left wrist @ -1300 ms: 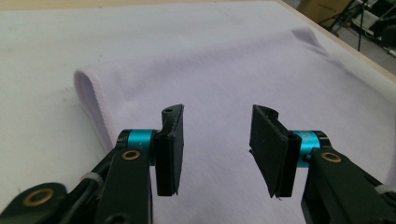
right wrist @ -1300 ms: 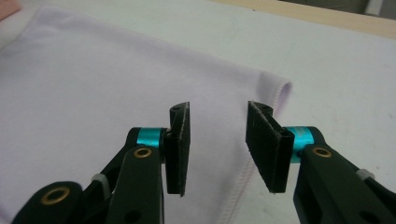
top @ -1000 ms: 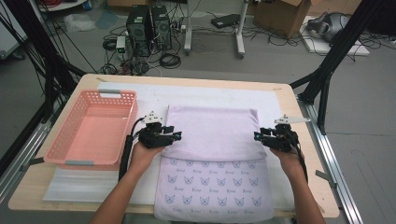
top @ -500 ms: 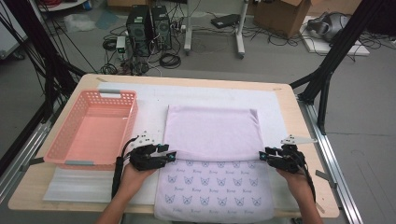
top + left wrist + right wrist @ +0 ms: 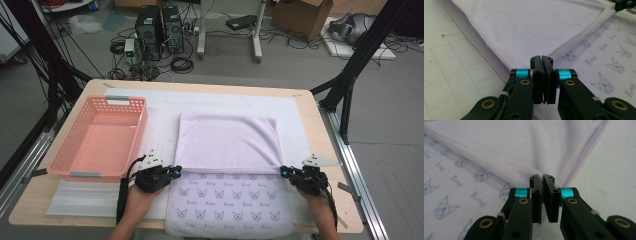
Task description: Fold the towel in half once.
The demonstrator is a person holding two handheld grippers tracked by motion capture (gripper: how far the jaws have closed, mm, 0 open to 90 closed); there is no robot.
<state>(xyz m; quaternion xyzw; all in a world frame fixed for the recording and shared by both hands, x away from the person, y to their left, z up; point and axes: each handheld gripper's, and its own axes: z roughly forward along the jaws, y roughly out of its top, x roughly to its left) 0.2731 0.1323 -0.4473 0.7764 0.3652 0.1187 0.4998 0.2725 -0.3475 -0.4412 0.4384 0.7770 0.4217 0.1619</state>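
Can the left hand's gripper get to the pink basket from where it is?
Probably yes. The basket sits just beyond and beside the left gripper with only bare mat between. But its jaws are shut at the towel's folded corner, so it would first have to let go.

Soft matt cloth towel [image 5: 227, 145] with stitched hems; pink plastic lattice basket [image 5: 98, 137]; pale wooden table [image 5: 310, 107].

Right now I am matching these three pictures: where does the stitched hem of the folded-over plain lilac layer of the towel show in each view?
High view: hem of the plain lilac layer runs level across the cat-printed towel, between the grippers.
Left gripper view: hem slants from the shut jaws to upper right.
Right gripper view: hem slants from upper left to the shut jaws.
Shared landmark: blue cat-face print.
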